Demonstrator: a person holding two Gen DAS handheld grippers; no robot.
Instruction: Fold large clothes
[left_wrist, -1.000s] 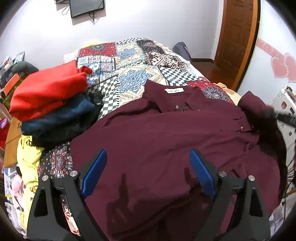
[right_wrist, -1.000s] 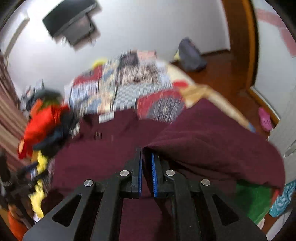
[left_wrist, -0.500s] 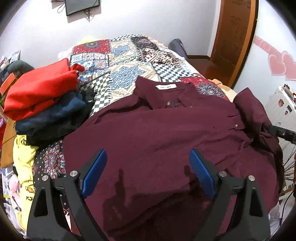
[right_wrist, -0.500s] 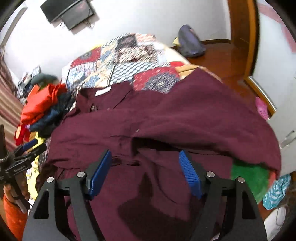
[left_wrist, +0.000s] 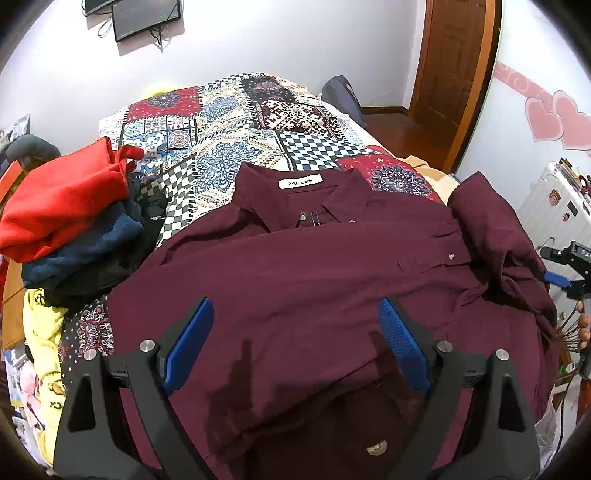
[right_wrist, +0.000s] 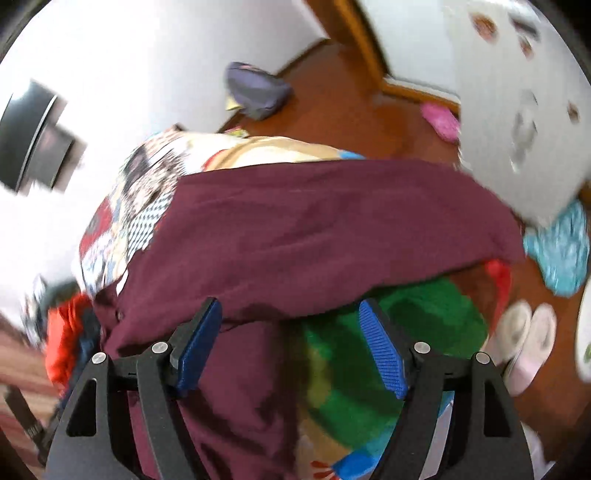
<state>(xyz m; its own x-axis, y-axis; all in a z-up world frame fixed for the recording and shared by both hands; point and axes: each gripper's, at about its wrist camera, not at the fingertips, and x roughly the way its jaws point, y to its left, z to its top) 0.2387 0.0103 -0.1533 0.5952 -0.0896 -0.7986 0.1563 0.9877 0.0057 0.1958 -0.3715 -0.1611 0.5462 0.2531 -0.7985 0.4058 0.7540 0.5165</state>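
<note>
A large maroon button-up shirt (left_wrist: 314, 266) lies spread front-up on the patchwork bed, collar with its white label (left_wrist: 300, 182) pointing away. Its right sleeve (left_wrist: 491, 229) is bunched at the bed's right edge. My left gripper (left_wrist: 295, 332) is open and empty, hovering over the shirt's lower body. My right gripper (right_wrist: 291, 339) is open and empty, over the maroon sleeve (right_wrist: 314, 236) where it hangs over the bed edge; it also shows at the right edge of the left wrist view (left_wrist: 565, 271). The right wrist view is motion-blurred.
A stack of folded clothes, red (left_wrist: 62, 206) over navy (left_wrist: 85, 254), sits on the bed's left, with a yellow garment (left_wrist: 44, 332) below it. A green and multicoloured cloth (right_wrist: 369, 354) lies under the sleeve. Slippers (right_wrist: 524, 339) and a turquoise cloth (right_wrist: 561, 251) lie on the wooden floor.
My right gripper was shut on the maroon sleeve a second ago; it opened, let go, and has swung right toward the bed edge. My left gripper stayed open over the shirt.
</note>
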